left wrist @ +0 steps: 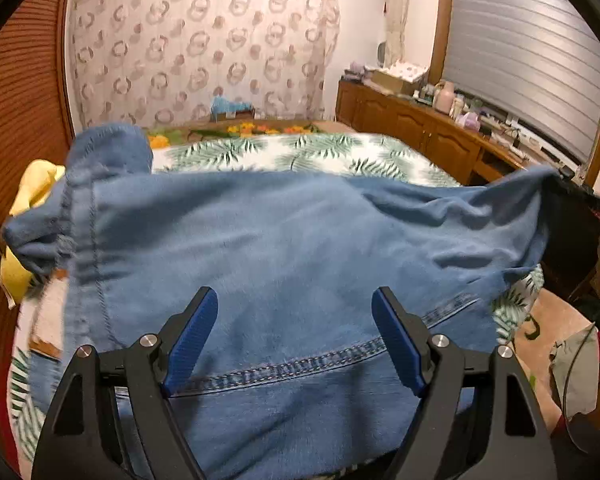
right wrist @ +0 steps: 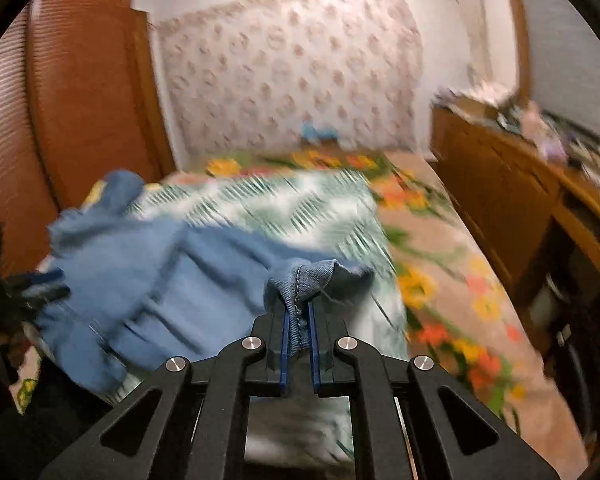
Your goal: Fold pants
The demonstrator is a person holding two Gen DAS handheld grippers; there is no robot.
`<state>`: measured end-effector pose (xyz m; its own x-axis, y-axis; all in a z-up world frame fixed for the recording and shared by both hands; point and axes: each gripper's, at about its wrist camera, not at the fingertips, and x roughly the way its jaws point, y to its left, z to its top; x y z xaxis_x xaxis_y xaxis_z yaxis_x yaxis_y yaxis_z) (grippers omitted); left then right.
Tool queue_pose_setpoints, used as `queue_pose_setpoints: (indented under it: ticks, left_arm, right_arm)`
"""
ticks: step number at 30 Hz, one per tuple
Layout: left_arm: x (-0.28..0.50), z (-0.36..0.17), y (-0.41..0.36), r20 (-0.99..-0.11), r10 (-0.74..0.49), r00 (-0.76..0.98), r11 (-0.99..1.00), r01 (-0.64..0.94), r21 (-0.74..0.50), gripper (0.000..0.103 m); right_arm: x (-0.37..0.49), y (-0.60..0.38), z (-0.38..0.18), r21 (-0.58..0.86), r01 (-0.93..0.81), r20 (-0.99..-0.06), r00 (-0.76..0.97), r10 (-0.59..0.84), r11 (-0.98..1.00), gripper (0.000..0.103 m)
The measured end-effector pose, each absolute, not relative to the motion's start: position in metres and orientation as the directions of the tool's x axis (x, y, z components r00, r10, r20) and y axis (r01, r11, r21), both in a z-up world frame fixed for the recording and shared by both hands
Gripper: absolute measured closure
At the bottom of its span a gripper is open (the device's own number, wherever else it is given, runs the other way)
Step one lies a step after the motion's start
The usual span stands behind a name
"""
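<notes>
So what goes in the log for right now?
right tool: shut on jeans hem | left tool: open over jeans | bed: underneath

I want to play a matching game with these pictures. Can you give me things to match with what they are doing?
Things:
1. blue denim pants
2. left gripper
3. right gripper
4. yellow cloth

States:
A. jaws wide open
B. clamped on a stitched hem
C. spread over the leaf-print bed cover
D. bunched at the bed's left edge

Pairs: 1-C, 2-A, 3-B, 4-D
</notes>
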<state>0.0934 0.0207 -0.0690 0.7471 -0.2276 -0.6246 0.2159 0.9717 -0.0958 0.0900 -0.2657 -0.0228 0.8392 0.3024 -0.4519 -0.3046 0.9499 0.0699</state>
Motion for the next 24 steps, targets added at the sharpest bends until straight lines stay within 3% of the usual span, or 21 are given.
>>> queue_pose_setpoints:
  ticks: [6, 10, 16, 21, 24]
  left_arm:
    - [0.08, -0.044, 0.034, -0.586, -0.23, 0.777, 0.972, 0.213, -0.1, 0.023]
    - [0.069, -0.033, 0.046, -0.568, -0.213, 0.795, 0.976, 0.192, -0.098, 0.023]
    - [0.058, -0.027, 0.068, -0.555, -0.178, 0.813, 0.984, 0.147, -0.101, 0.023]
    - [0.058, -0.03, 0.082, -0.557, -0.162, 0.815, 0.986, 0.118, -0.115, 0.023]
    - [0.06, -0.036, 0.087, -0.563, -0.164, 0.81, 0.986, 0.111, -0.127, 0.023]
  right_arm:
    - [0.09, -0.204, 0.04, 0.006, -0.483, -0.345, 0.821, 0.455, 0.876, 0.096]
    - [0.09, -0.156, 0.062, -0.036, -0.588, -0.328, 0.771, 0.546, 0.808, 0.096]
    - [0.1, -0.109, 0.07, -0.029, -0.707, -0.353, 0.669, 0.654, 0.707, 0.096]
    - [0.132, -0.11, 0.059, 0.017, -0.755, -0.451, 0.58, 0.679, 0.656, 0.095]
    - [0.144, -0.111, 0.062, -0.007, -0.741, -0.469, 0.596, 0.652, 0.672, 0.085]
